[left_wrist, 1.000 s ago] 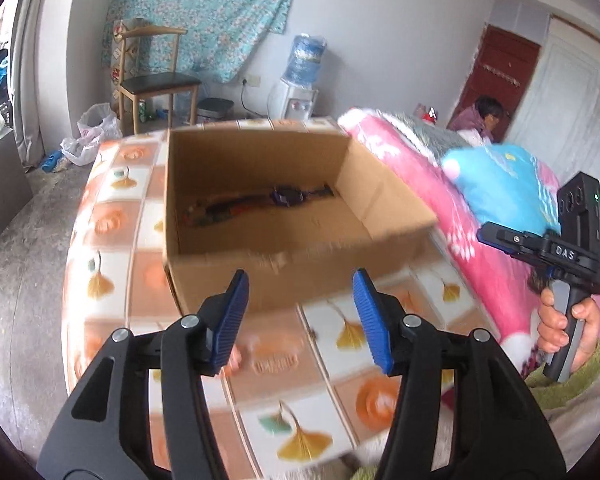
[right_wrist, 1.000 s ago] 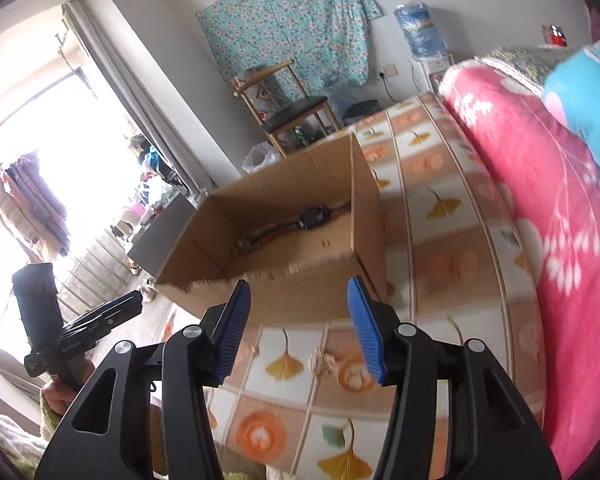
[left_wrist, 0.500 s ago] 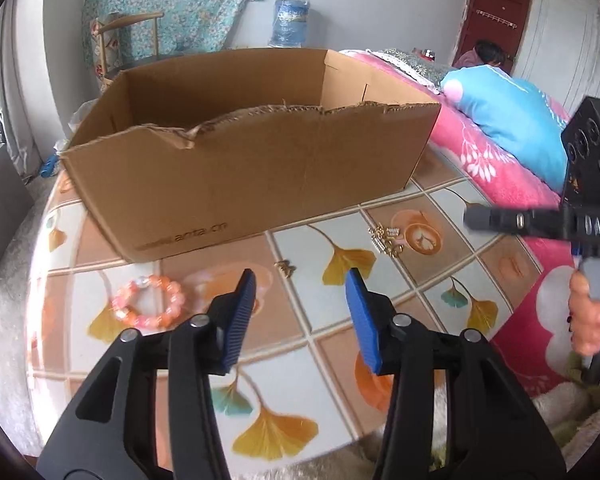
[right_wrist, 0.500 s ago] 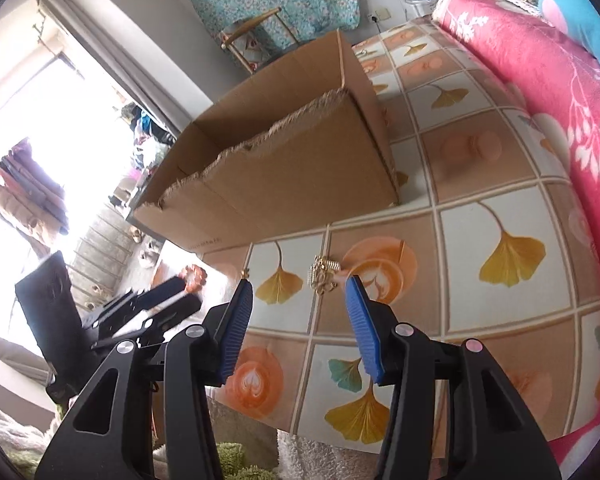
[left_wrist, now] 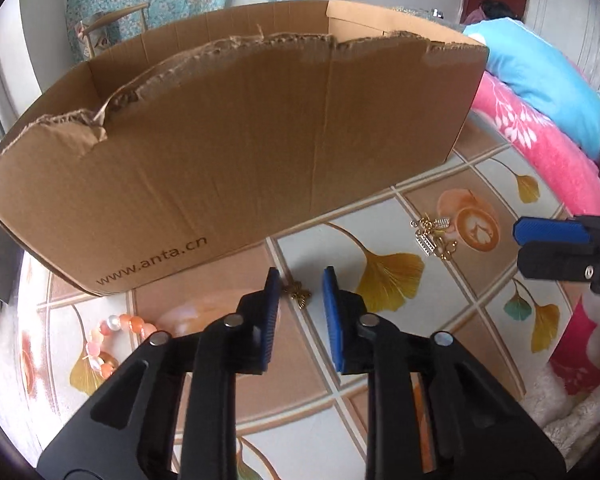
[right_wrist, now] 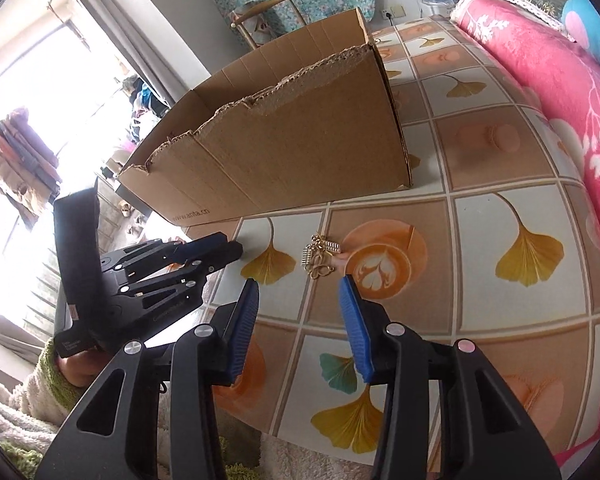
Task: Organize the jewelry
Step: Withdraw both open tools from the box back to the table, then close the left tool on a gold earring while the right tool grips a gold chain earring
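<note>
A small gold bow-shaped piece (left_wrist: 298,294) lies on the tiled table, just in front of the cardboard box (left_wrist: 236,152). My left gripper (left_wrist: 300,280) is low over it, open, with one blue pad on each side and a small gap. A cluster of gold jewelry (left_wrist: 434,236) lies to the right near a coffee picture; it also shows in the right wrist view (right_wrist: 320,256). My right gripper (right_wrist: 300,286) is open and empty, just short of that cluster. An orange bead bracelet (left_wrist: 112,340) lies at the left, partly hidden by my left gripper.
The box (right_wrist: 284,148) has torn top edges and stands on the table with a ginkgo-leaf cloth (right_wrist: 512,208). A pink blanket (right_wrist: 548,64) and blue pillow (left_wrist: 540,76) lie along the right. A chair (right_wrist: 260,12) stands behind.
Both grippers have come down and forward toward the table. My left gripper's jaws have narrowed around the gold bow piece. My right gripper has neared the gold cluster.
</note>
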`<move>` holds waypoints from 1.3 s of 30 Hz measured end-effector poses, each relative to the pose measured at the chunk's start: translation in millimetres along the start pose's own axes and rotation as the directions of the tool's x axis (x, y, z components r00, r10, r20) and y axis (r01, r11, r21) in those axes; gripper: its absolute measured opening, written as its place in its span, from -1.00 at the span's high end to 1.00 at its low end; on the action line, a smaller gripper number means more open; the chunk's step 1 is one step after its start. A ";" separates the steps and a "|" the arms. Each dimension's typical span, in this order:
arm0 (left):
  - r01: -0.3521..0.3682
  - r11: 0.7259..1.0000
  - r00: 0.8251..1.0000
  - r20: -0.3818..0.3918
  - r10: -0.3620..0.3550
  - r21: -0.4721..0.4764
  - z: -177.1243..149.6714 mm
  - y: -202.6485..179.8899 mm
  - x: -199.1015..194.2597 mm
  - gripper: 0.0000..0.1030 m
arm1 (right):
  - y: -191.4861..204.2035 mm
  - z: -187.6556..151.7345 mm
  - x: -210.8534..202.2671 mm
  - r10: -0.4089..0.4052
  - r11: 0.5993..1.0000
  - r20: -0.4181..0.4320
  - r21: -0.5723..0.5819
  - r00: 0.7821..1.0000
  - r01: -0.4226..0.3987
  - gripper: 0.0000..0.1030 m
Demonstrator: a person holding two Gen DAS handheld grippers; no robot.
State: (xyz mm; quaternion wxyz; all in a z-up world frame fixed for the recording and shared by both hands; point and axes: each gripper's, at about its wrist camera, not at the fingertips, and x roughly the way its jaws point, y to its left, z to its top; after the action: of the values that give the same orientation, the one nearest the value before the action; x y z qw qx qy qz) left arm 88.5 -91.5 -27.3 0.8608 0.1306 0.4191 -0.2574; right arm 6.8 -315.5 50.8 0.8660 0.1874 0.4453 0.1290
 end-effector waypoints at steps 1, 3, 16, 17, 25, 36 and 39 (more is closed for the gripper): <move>-0.001 1.000 1.000 -0.001 0.001 0.002 -0.1 -0.2 0.9 0.61 | 0.0 -0.1 0.1 0.001 1.000 -0.001 0.001 1.000 -0.001 0.19; 0.000 1.000 1.000 -0.001 0.000 -0.003 -1.0 0.8 1.4 0.63 | -1.3 2.2 1.4 0.001 1.000 -0.002 0.004 1.000 -0.001 0.19; -0.011 1.000 1.000 0.026 0.010 0.025 -5.9 -0.3 -3.1 0.77 | -11.0 14.1 8.1 -0.024 0.999 -0.012 0.030 1.000 0.025 0.19; -0.007 1.000 1.000 0.027 0.006 0.024 -6.2 0.0 -3.2 0.77 | -11.3 15.2 7.5 -0.030 0.999 -0.011 0.028 0.999 0.030 0.19; 0.006 1.000 1.000 0.019 -0.007 0.021 -14.9 4.7 -12.0 0.77 | -7.4 16.7 6.4 -0.055 0.998 -0.023 -0.014 0.998 0.055 0.19; -0.007 1.000 1.000 0.018 0.007 -0.013 -29.1 7.6 -22.9 0.78 | 28.4 18.4 34.5 -0.140 0.973 -0.069 -0.193 0.988 0.125 0.44; -0.001 1.000 1.000 0.022 0.002 -0.016 -29.9 8.2 -23.1 0.78 | 32.7 17.5 41.4 -0.196 0.957 -0.076 -0.232 0.978 0.174 0.46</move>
State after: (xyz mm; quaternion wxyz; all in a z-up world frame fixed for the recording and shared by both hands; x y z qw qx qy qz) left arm 61.5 -63.8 -27.4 0.8665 0.1215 0.4116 -0.2549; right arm 43.0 -273.7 44.6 0.8669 0.0395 0.4856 0.1056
